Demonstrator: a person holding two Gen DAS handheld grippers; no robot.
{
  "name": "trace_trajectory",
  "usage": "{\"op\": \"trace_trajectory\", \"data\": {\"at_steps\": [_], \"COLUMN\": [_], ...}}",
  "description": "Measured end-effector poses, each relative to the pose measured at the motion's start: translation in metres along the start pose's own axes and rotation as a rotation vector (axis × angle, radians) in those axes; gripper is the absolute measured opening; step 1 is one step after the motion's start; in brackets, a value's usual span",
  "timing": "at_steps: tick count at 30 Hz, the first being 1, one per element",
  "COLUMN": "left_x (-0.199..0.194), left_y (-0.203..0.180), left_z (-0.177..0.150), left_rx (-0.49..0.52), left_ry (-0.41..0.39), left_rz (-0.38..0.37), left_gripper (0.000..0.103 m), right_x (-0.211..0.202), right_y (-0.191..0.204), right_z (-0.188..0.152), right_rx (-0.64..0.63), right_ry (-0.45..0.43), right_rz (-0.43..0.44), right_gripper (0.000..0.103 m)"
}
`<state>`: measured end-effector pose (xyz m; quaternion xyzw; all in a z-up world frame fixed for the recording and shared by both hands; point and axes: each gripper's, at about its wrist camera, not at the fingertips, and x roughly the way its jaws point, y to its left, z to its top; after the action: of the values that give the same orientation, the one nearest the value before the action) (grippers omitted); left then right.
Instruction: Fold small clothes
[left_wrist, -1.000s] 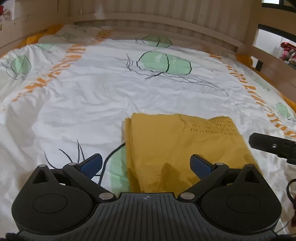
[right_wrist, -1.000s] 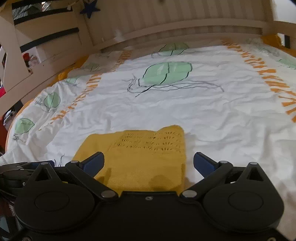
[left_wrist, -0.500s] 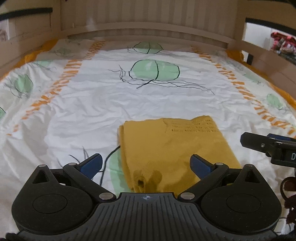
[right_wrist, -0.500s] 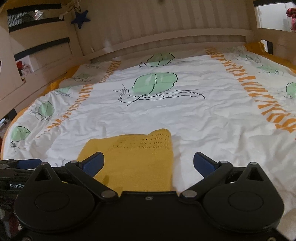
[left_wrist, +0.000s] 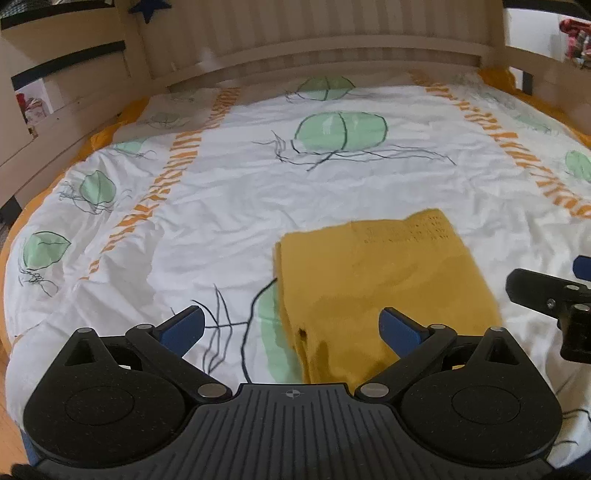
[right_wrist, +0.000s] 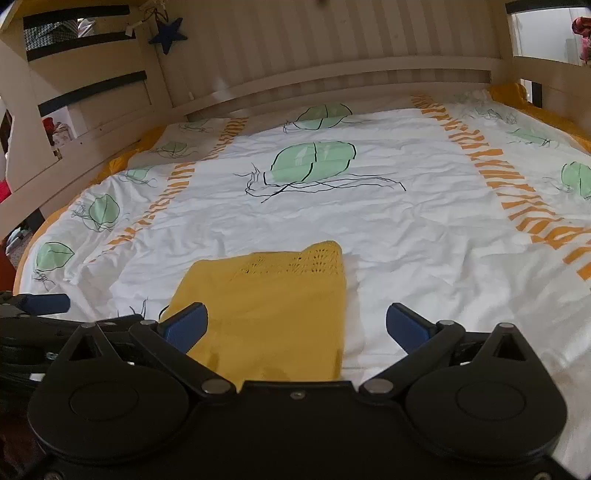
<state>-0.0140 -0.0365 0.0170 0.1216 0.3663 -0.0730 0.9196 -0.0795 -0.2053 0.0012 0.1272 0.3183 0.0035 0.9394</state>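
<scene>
On the bed's white printed cover (left_wrist: 229, 206), the left gripper (left_wrist: 291, 326) hung wide and empty, the folded yellow knit (right_wrist: 273, 306) lay flat between both, and the right gripper (right_wrist: 297, 325) gaped too, suggesting folding was finished and withdrawal next.

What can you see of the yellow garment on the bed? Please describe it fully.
The yellow garment is mustard knit fabric, folded into a rough rectangle with stacked layers showing along its left edge. A band of openwork lace pattern runs across its far end. It lies flat on the white printed bedsheet, near the closer side. Neither gripper touches it: the left gripper and right gripper are both open, just short of its near end.
</scene>
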Motion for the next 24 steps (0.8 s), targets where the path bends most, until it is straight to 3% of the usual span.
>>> {"op": "trace_trajectory", "data": {"at_steps": [9,17,24], "left_x": [-0.002,0.003,0.013], "left_y": [0.0,0.005,0.01], "left_z": [-0.008,-0.015,-0.021], "left_rx": [-0.055,-0.094,-0.116], "left_ry": [0.06,0.111,0.156], "left_rz": [-0.078,-0.101,-0.107], "left_gripper": [0.102,0.102,0.102], "right_x": [-0.017,-0.012,-0.007], "right_y": [0.015,0.013,0.02], "right_z": [-0.007,-0.013,-0.017], "right_rx": [-0.034,-0.015,-0.026], "right_ry": [-0.021,0.056,0.097], "right_rz": [-0.206,-0.137,-0.132], "right_gripper": [0.102,0.102,0.102]}}
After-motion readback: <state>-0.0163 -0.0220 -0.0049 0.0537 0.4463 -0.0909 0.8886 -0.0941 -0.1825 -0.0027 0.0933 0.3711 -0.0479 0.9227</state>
